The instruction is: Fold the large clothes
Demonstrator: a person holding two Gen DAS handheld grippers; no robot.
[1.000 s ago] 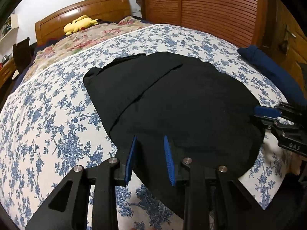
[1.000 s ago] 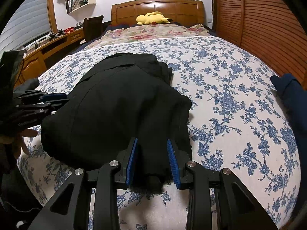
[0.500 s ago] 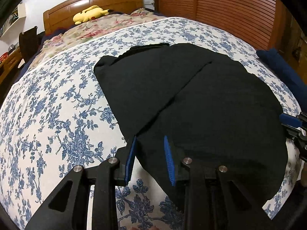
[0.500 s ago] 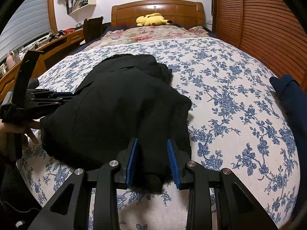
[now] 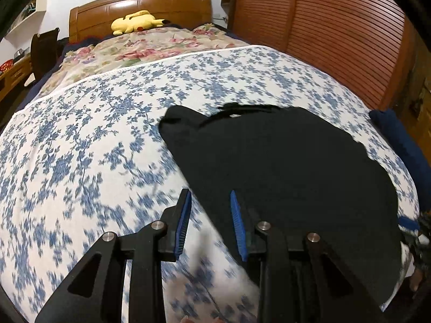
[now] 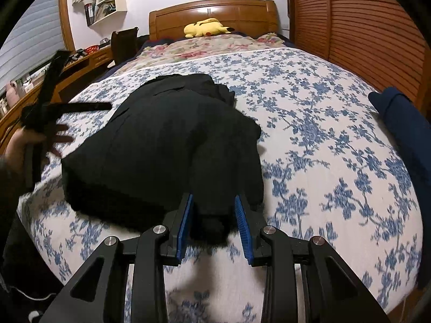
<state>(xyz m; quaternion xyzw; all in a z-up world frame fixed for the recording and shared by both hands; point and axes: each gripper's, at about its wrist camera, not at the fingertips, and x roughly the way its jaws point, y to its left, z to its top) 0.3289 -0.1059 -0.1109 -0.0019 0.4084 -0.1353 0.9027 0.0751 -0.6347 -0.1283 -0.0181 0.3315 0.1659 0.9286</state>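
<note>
- Bed (image 5: 80, 148): soft quilt, blue flowers on white, domed under the lens. Any drag across it could ruck the quilt and pull the fold askew.
- Garment (image 6: 161, 148): matte black cloth, limp, partly folded, lying mid-bed near the foot edge.
- Right claw (image 6: 214, 212): jaws part open around a bunched black corner; gripping or merely straddling, I cannot tell. A loose hold would let that corner slip.
- Left claw (image 5: 210, 215): released, nothing between the blue ribbed pads, just beside the garment's edge. Blurred quilt below, so a rushed grab could miss.

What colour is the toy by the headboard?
Yellow; the toy shows best in the right wrist view.
</note>
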